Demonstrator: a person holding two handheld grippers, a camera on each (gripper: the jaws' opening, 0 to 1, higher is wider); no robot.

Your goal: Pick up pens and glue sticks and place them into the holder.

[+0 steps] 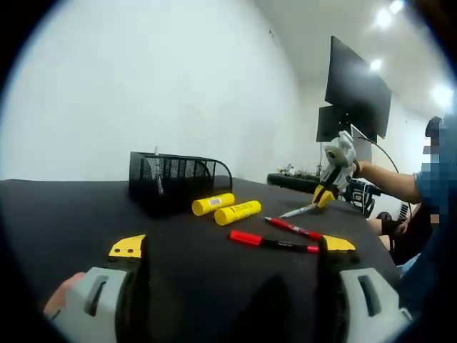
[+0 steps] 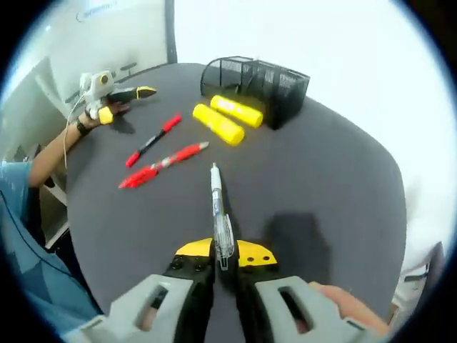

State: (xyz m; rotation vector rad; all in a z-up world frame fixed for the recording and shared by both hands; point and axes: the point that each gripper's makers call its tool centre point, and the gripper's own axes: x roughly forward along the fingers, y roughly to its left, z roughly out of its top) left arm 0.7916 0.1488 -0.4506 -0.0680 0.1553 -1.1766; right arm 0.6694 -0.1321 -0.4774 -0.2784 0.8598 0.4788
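Note:
A black mesh holder [image 1: 175,179] [image 2: 253,78] stands on the dark round table [image 1: 64,221] [image 2: 321,179]. Two yellow glue sticks [image 1: 238,212] [image 2: 218,123] lie side by side just in front of it. Beside them lie two red pens [image 1: 275,243] [image 2: 164,164]. My left gripper [image 1: 232,246] is open and low over the table, with nothing between its jaws; it also appears at the far edge [image 2: 114,93]. My right gripper [image 2: 225,257] is shut on a clear silver pen [image 2: 218,207] that points toward the holder and is held above the table [image 1: 298,211].
Black monitors [image 1: 357,93] hang on the white wall behind the table. A person's arm and blue sleeve [image 2: 28,193] reach in along the table's edge. Bare tabletop lies between my right gripper and the glue sticks.

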